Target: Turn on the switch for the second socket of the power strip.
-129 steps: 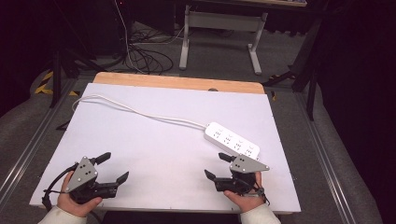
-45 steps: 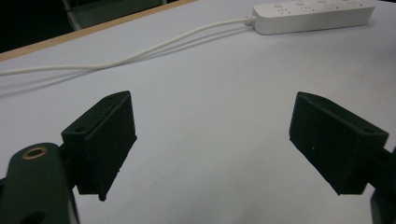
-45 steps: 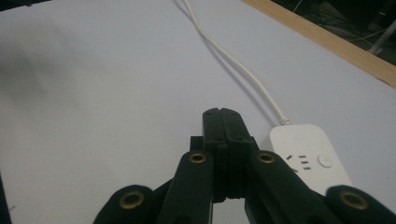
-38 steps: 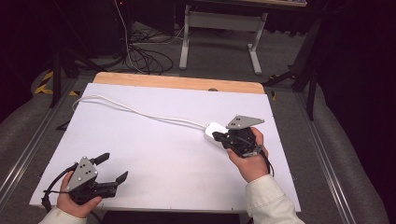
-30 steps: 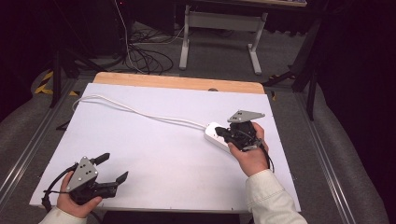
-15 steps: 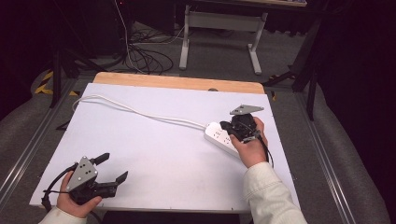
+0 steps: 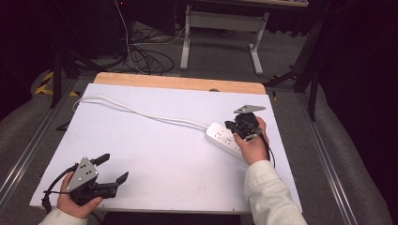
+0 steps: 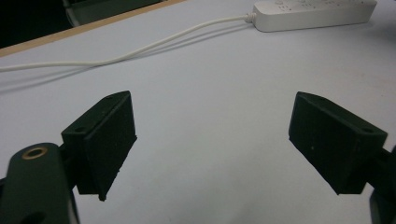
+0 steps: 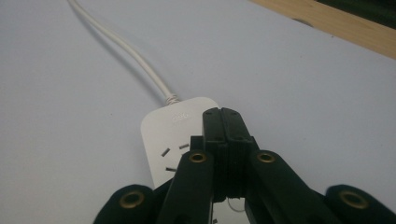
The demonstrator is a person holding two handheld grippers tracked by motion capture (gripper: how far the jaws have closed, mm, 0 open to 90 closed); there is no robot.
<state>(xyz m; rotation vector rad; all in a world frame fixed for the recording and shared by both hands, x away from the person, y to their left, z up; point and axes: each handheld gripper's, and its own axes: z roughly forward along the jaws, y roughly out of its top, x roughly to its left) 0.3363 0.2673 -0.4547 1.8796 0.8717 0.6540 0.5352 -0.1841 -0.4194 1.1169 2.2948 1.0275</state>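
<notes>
the white power strip (image 7: pixel 228 140) lies on the white table (image 7: pixel 155 154) toward its right side, its cord (image 7: pixel 141 112) trailing to the far left corner; the right gripper (image 7: pixel 234 126), earlier at the near edge, has come forward above the strip's cord end; the right gripper view shows its jaws pressed together, pinching nothing; the left gripper (image 7: pixel 113 169) stays at the near left, jaws spread wide over bare table.

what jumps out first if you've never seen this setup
A white plastic power strip lies on the white table's right side, its white cord snaking to the far left. The right gripper, jaws shut, sits over it; the left gripper rests open at the near-left corner.
</notes>
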